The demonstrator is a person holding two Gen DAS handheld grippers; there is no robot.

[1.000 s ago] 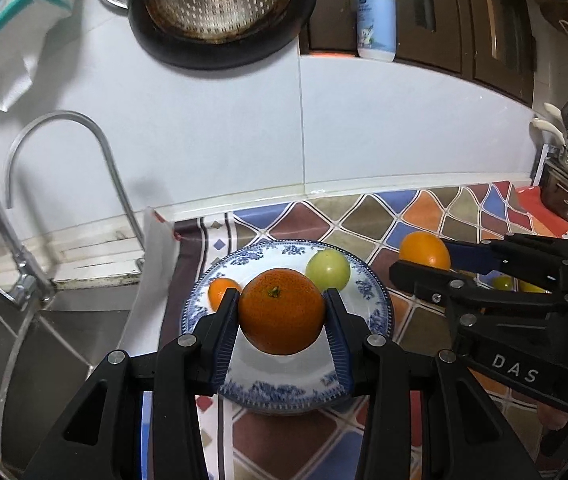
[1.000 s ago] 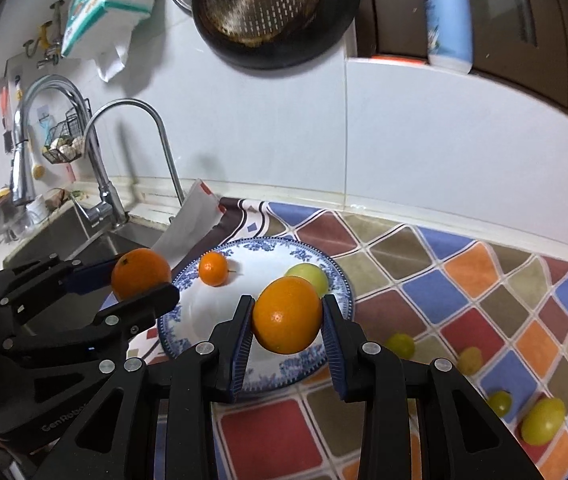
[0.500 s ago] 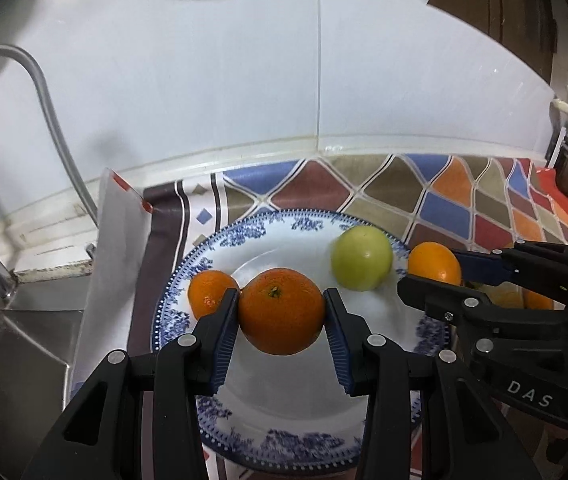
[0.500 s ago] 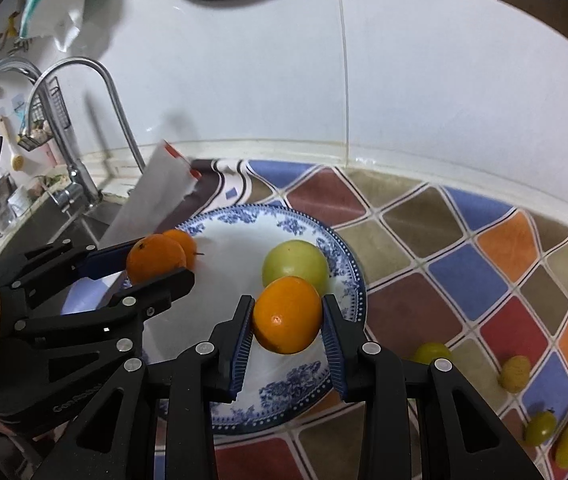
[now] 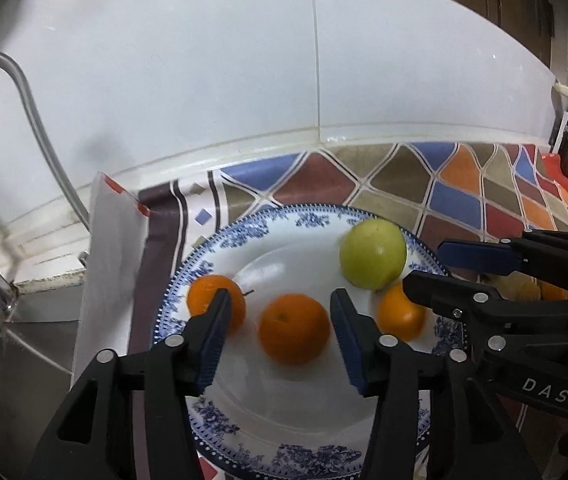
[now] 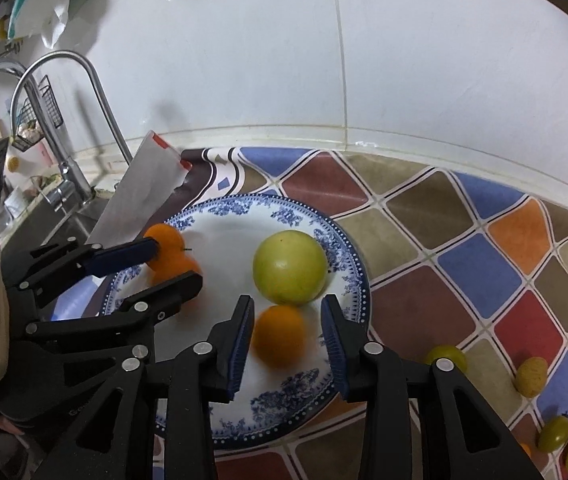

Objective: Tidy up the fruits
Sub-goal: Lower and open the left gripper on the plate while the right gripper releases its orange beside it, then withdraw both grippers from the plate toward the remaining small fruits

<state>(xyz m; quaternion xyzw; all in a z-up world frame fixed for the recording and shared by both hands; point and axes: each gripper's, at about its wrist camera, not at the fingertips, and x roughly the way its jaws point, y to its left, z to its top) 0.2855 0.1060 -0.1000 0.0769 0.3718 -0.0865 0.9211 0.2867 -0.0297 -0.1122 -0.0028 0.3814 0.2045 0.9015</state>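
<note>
oranges (image 5: 293,328) (image 6: 279,336) now on plate (image 5: 307,412) | both jaws just opened, pads clear

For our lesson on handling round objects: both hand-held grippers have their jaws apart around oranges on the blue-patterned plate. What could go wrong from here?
1. The orange just freed by the left hand-held gripper looks blurred, so it may be rolling; it could bump the small orange.
2. The right hand-held gripper's orange lies against the green apple near the plate's rim; a nudge on withdrawal might send fruit onto the patterned mat.
</note>
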